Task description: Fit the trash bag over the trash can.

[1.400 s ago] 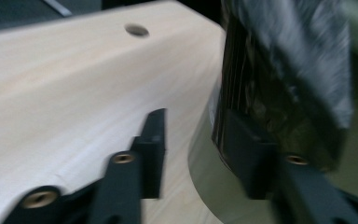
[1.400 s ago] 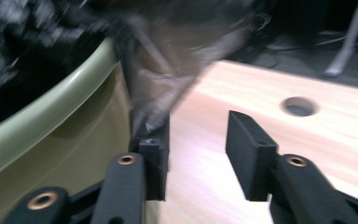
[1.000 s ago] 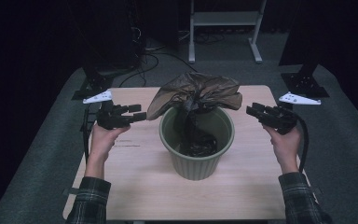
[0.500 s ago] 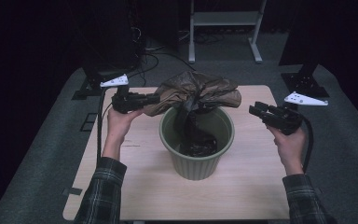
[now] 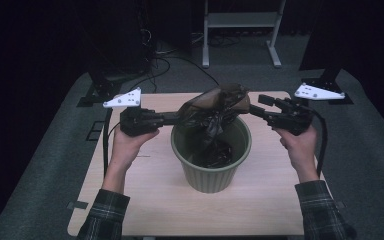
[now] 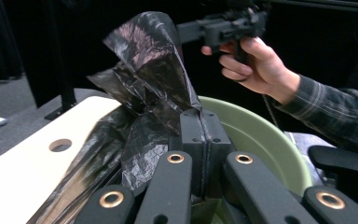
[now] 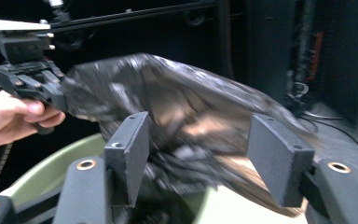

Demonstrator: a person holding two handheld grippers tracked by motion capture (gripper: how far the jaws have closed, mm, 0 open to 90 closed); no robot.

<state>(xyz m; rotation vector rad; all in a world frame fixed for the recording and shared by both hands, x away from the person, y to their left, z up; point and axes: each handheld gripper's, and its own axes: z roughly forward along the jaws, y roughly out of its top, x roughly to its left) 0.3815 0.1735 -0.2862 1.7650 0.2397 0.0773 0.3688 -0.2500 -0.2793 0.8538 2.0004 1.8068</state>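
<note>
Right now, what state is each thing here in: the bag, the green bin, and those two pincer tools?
Black bag: crumpled, partly lifted out of the bin, its lower part inside.
Green bin: upright on the table, holding the bag's lower part.
Left gripper: jaws just closed, pinching the bag's edge.
Right gripper: jaws just opening, apart, the bag between them unpressed.

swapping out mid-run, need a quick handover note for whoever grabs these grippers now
Left gripper: shut on the crumpled black plastic bin bag, jaws just closed on its edge.
Right gripper: jaws just opened, standing wide around the bag, pads not pressing.
Bag: bunched above the ribbed green plastic bin on the light wooden table, part hanging inside.
Done: one edge gripped.
Left: right grip, spread bag over rim.
</note>
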